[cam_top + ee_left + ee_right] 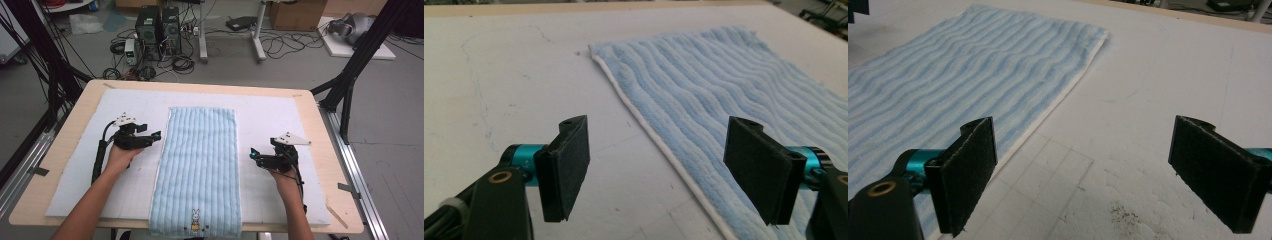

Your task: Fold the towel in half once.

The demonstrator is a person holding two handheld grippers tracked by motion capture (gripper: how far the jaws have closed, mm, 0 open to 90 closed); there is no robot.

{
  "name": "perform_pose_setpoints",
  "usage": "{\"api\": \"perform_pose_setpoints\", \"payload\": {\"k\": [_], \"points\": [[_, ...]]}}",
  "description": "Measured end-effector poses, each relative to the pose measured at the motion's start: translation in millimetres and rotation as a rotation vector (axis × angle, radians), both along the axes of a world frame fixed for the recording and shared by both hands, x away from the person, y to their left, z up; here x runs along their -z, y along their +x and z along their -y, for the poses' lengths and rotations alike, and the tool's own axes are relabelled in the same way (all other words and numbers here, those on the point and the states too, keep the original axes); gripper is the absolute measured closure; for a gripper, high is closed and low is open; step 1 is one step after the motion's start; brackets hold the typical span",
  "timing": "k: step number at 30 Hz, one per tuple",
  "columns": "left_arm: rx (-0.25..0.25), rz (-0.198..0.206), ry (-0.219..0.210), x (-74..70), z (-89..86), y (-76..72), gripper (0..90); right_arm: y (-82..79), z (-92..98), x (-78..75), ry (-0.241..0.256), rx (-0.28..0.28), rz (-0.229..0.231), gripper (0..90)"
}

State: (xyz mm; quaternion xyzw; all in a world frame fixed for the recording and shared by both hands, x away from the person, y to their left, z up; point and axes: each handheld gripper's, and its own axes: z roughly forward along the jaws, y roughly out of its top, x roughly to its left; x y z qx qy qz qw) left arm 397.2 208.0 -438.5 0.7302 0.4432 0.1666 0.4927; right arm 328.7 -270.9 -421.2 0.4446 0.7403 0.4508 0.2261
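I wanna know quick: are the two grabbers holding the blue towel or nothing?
Left gripper: open, holding nothing, jaws straddling the blue towel's edge.
Right gripper: open, holding nothing, beside the towel.

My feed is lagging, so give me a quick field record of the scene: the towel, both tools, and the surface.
towel: light blue striped terry towel, spread flat lengthwise, near end hanging over the table edge, small rabbit picture at that end
left tool: left tool, jaws open, at the towel's left edge, holding nothing
right tool: right tool, jaws open, just off the towel's right edge, holding nothing
surface: white padded mat on a light wooden table
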Motion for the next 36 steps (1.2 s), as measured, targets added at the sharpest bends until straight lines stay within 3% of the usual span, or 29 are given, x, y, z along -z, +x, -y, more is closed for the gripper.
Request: {"api": "perform_pose_setpoints", "payload": {"k": [4, 9, 10, 13, 17, 22, 26, 29, 34, 36], "points": [[0.024, -0.053, 0.035, 2.3, 13.3, 12.8, 38.9, 0.4, -0.3, 0.6, 0.002, -0.004, -0.008, 11.2], [0.034, -0.073, 0.067, 7.7, 32.3, 21.7, 44.1, 1.4, -1.1, 1.8, -0.002, -0.005, -0.016, 11.2], [0.041, -0.086, 0.098, 9.2, 36.1, 22.8, 45.9, 1.4, -1.2, 1.9, -0.001, -0.006, -0.017, 11.2], [0.048, -0.076, 0.171, 12.3, 44.9, 23.0, 46.7, 1.6, -1.6, 2.2, 0.002, -0.006, -0.023, 11.2], [0.069, -0.046, 0.218, 11.9, 48.7, 21.3, 56.5, 2.9, -3.7, 3.7, -0.009, -0.014, -0.027, 11.2], [0.082, -0.054, 0.197, 11.9, 46.6, 22.0, 83.3, 3.1, -8.8, 5.5, -0.03, -0.026, -0.043, 11.2], [0.067, -0.077, 0.152, 12.4, 43.1, 23.9, 85.5, 6.4, -12.1, 8.1, -0.017, -0.029, -0.06, 11.2], [0.048, -0.102, 0.112, 13.0, 39.2, 26.1, 85.6, 14.4, -18.3, 12.6, 0.021, -0.026, -0.086, 11.2], [0.041, -0.119, 0.087, 13.6, 37.4, 27.3, 85.2, 36.8, -40.2, 17.3, -0.022, -0.051, -0.144, 12.0], [0.039, -0.127, 0.082, 13.7, 36.6, 27.8, 84.9, 47.9, -50.9, 18.8, -0.043, -0.054, -0.157, 19.0]]}}
